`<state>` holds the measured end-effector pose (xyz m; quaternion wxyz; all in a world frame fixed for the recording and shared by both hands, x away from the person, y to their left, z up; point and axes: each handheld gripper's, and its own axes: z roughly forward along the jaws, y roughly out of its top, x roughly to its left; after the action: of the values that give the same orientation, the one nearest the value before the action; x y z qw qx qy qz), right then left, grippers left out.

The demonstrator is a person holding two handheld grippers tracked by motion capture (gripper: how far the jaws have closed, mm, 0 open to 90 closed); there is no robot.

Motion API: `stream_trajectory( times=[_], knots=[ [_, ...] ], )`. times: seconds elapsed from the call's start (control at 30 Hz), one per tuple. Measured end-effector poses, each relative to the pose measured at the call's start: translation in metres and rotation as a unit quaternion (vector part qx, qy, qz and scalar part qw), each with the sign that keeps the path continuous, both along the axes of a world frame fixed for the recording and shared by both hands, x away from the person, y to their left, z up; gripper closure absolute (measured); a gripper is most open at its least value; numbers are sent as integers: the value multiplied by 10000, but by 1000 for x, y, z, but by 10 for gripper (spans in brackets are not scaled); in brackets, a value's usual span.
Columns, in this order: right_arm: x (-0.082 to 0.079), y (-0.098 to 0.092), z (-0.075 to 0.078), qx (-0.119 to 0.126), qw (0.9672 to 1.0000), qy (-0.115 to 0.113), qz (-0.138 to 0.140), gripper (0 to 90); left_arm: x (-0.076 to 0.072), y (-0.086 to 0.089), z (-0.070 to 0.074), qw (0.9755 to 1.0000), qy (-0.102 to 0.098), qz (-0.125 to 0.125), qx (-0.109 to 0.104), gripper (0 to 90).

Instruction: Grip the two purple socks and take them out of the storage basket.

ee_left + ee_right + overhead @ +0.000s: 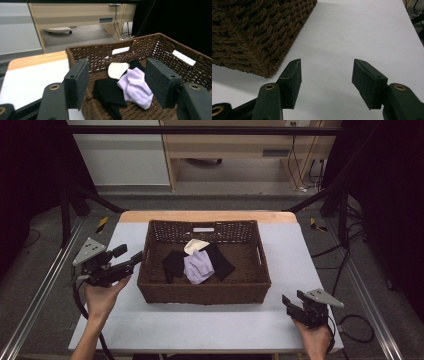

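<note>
Black left claw (134,257) agape, empty, by basket (150,287)

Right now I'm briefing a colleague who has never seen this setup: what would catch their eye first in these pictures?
Probably the brown wicker basket in the middle of the pale table, with a lavender cloth lying among black cloths and a cream piece inside. Next, the left hand-held gripper beside the basket's left wall, jaws open, and the right hand-held gripper at the table's near right corner, also open and empty.
</note>
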<state>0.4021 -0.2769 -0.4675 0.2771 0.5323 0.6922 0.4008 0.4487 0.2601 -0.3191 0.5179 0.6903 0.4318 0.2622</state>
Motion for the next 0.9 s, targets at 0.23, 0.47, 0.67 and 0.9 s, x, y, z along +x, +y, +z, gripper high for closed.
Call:
stream_trajectory(
  times=[0.23,0.47,0.67,0.9],
  knots=[
    [1,1,1,20,10000,9,-7,409,17,-28,4,9998,41,-146,114,357],
    [2,0,1,-15,10000,-20,-16,407,37,-53,3,9997,116,-202,96,356],
    [3,1,1,-8,10000,21,-18,406,55,-72,-1,9994,206,-205,192,363],
    [3,2,1,-37,10000,4,-24,419,77,-95,-7,9984,274,-235,438,382]
  ],
)
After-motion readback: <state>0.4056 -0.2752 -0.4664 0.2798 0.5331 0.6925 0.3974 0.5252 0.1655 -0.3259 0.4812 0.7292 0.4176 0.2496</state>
